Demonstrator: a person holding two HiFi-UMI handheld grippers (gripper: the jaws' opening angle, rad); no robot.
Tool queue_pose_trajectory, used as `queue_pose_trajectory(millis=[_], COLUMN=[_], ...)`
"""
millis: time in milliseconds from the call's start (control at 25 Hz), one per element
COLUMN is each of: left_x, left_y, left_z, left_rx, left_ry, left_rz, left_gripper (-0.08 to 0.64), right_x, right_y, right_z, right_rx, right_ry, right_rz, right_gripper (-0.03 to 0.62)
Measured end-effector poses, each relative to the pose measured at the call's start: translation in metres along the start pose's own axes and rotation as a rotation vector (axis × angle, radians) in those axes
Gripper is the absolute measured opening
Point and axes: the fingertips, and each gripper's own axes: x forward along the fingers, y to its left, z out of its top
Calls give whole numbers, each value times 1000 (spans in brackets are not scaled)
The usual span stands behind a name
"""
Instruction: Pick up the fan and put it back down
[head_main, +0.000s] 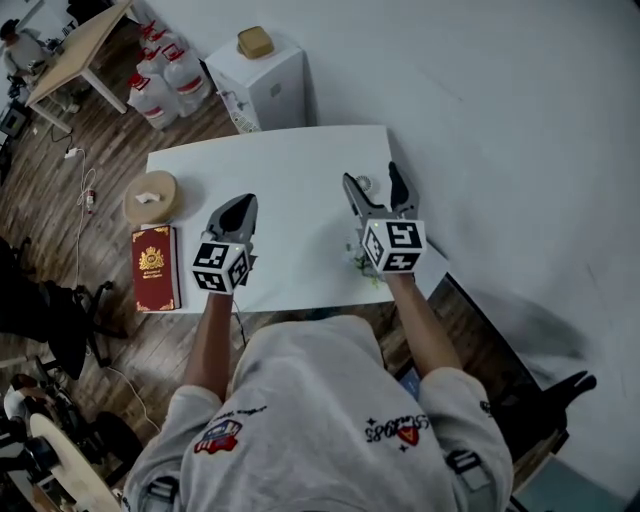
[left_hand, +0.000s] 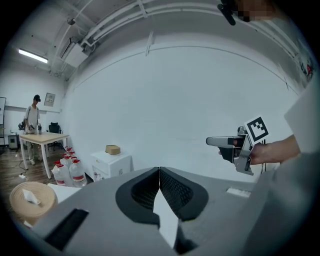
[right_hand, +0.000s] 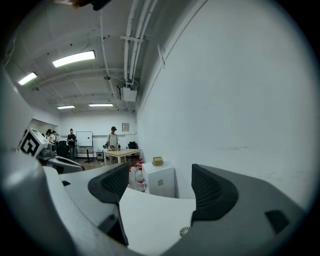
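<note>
The fan (right_hand: 184, 231) is a small white round thing with a slotted grille, on the white table (head_main: 290, 160). In the right gripper view it shows low between the jaws, close to the right finger (right_hand: 212, 190), partly hidden by the gripper body. In the head view the fan (head_main: 362, 184) is a pale spot just past the fingertips. My right gripper (head_main: 371, 176) is open, held above the table, with nothing between its fingers. My left gripper (head_main: 243, 203) is shut and empty, hovering over the table's left half. The right gripper (left_hand: 235, 145) shows in the left gripper view.
A red book (head_main: 155, 268) and a tan round roll (head_main: 152, 197) sit at the table's left edge. Behind stand a white cabinet (head_main: 262, 75) with a tan box (head_main: 255, 41), water bottles (head_main: 165, 75) and a wooden table (head_main: 75, 50). People stand far off.
</note>
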Motion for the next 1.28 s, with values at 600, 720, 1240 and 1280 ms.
queue_pose_trajectory(millis=[600, 720, 1240, 1280], left_x=[66, 64, 24, 19], left_y=[43, 59, 128, 130], left_z=[2, -4, -37, -40], left_rx=[-14, -28, -107, -115], left_ry=[23, 33, 74, 78], left_rz=[-91, -71, 107, 121], left_gripper=[5, 5, 5, 5], right_x=[64, 74, 98, 95], right_y=[-39, -49, -89, -89], right_z=[-71, -109, -267, -276], right_rx=[21, 57, 148, 153], right_ry=[216, 330, 832, 860], right_rz=[-93, -103, -162, -163], right_gripper=[380, 380, 376, 373])
